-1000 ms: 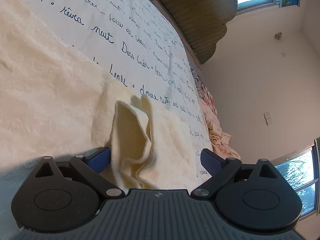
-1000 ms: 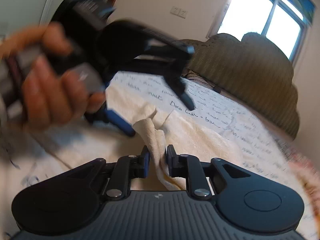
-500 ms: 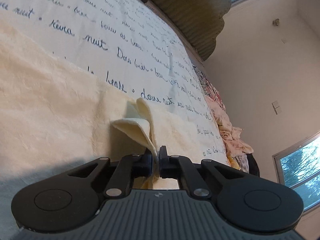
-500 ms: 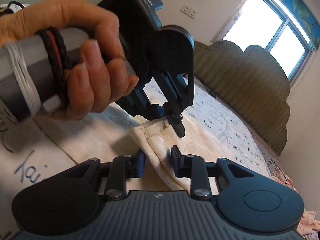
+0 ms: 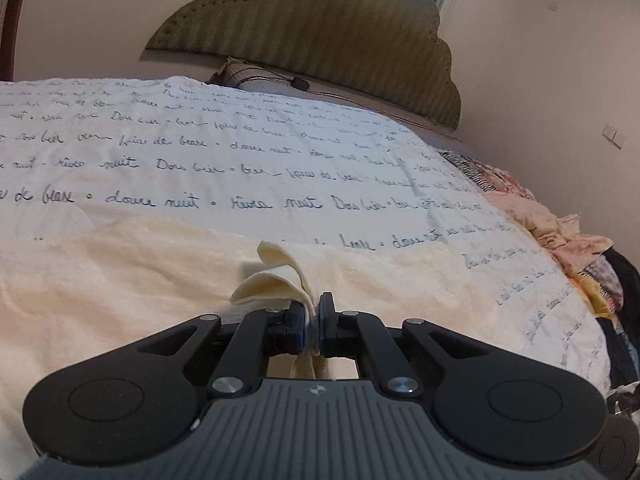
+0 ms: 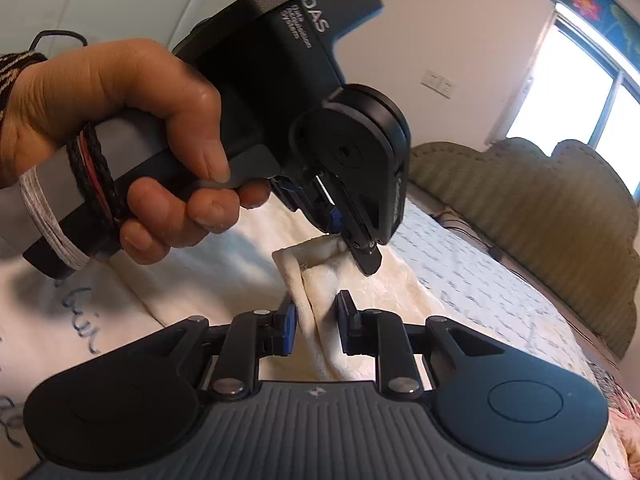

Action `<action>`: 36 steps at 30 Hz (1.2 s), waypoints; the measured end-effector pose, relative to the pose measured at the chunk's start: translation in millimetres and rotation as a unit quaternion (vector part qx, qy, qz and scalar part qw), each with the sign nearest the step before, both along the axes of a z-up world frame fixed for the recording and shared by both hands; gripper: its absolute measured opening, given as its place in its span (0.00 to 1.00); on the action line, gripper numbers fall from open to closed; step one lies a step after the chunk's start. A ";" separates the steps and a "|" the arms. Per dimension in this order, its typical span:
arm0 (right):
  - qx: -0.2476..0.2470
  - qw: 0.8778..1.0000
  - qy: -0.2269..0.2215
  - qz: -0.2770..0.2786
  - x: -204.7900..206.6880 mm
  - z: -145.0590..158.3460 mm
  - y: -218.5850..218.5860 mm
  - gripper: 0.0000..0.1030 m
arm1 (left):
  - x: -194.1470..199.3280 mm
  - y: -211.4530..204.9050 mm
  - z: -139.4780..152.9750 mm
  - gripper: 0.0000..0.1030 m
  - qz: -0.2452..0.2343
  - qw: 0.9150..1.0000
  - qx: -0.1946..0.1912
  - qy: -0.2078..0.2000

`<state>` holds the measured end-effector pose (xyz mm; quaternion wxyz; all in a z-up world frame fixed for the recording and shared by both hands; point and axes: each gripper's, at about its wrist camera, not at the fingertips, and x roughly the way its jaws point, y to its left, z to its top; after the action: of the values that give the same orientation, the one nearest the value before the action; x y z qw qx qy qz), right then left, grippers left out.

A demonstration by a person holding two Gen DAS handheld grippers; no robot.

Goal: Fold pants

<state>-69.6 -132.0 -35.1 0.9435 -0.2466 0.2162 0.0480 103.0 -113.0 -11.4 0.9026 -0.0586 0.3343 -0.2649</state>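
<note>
Bedroom scene: big white quilted bedspread printed with blue handwriting point(image 5: 240, 152) covers the bed, and a scalloped olive padded headboard point(image 5: 320, 36) stands at its far end against the wall. Spread flat over the near part of that bedspread are the cream fuzzy pants point(image 5: 120, 280). At their near edge a bit of the fabric is pulled up into a little peak. The left gripper point(image 5: 314, 326) is squeezed tight on a folded flap of it. Just beside that, the right gripper point(image 6: 316, 322) has a thick roll of the same edge between its blue pads, jaws closing in on it. A pile of pinkish floral laundry point(image 5: 560, 232) sits off the bedspread's right side.
</note>
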 end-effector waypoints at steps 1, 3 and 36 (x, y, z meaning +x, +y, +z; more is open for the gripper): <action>0.003 1.000 0.003 0.005 1.2 -1.5 3.0 0.20 | -0.3 4.1 -1.9 0.06 0.004 1.000 0.005 -0.005; 0.011 1.000 0.008 0.014 4.2 -3.2 6.3 0.20 | -3.1 10.6 -4.1 0.07 0.010 1.000 0.015 -0.019; 0.029 0.990 0.057 -0.128 -31.0 24.7 -133.8 0.22 | -15.4 -38.0 -9.7 0.61 0.022 0.984 0.155 -0.089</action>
<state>-100.6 -265.7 -10.4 0.9346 -0.1866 0.2981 -0.0528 87.6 -151.0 -21.1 0.9327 0.0984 0.2878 -0.1940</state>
